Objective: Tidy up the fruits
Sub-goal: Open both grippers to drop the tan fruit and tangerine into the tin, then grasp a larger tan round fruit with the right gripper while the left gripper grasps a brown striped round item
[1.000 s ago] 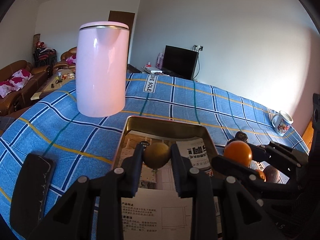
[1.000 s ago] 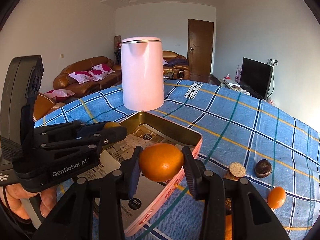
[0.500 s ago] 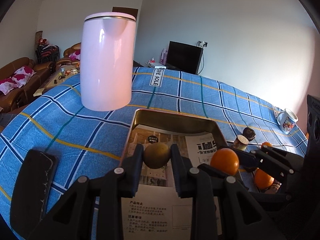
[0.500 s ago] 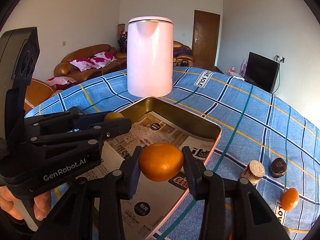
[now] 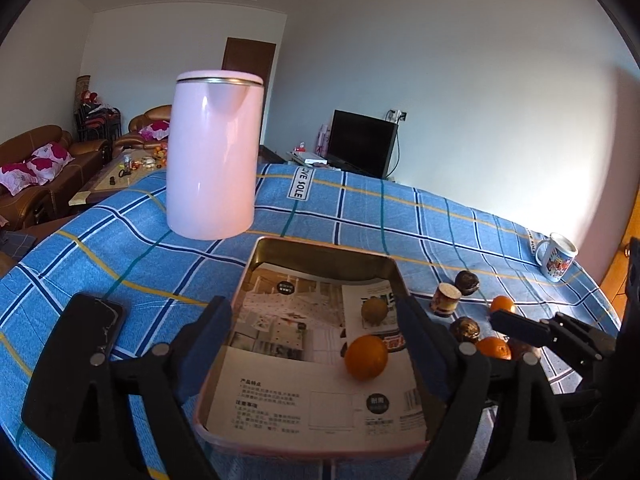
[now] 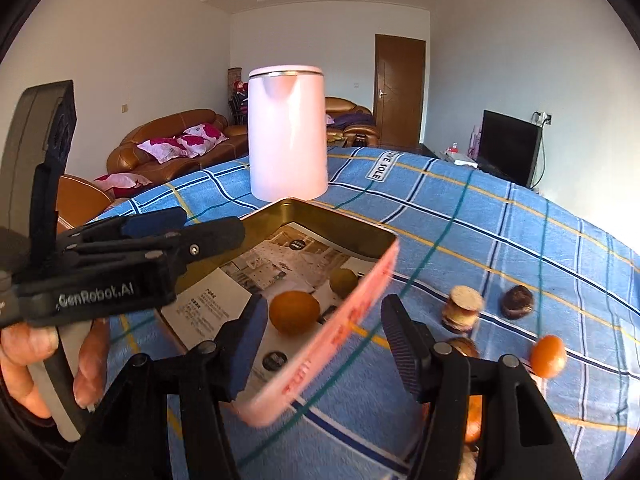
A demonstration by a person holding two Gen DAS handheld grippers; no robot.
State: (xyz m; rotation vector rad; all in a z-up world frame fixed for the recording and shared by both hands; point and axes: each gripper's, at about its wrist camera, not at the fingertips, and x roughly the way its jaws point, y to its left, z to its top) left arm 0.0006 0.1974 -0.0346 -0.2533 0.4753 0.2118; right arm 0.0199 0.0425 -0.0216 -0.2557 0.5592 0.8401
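A metal tray [image 5: 320, 250] lined with printed paper lies on the blue checked cloth. In it rest an orange [image 5: 366, 357] and a green-brown fruit [image 5: 375, 311], both free of any pads. My left gripper [image 5: 316, 332] hovers over the tray's near half, its jaws opening wide with nothing between them. In the right wrist view my right gripper [image 6: 324, 334] straddles the tray's pink wall [image 6: 352, 320], jaws opening, with the orange [image 6: 294, 312] and the green-brown fruit [image 6: 343, 282] lying just beyond its fingertips. The left gripper [image 6: 208, 226] shows there from the side, held by a hand [image 6: 24, 360].
A tall pink kettle [image 5: 214, 156] stands behind the tray. Right of the tray lie loose oranges [image 5: 502, 304], dark round fruits [image 5: 467, 282] and a small cylinder [image 5: 445, 299]. A mug [image 5: 556, 258] sits at the far right edge. A black phone [image 5: 80, 360] lies to the left.
Both grippers let go: the green-brown fruit left the left jaws and the orange left the right jaws, and both now lie in the tray. Both pairs of jaws have spread apart.
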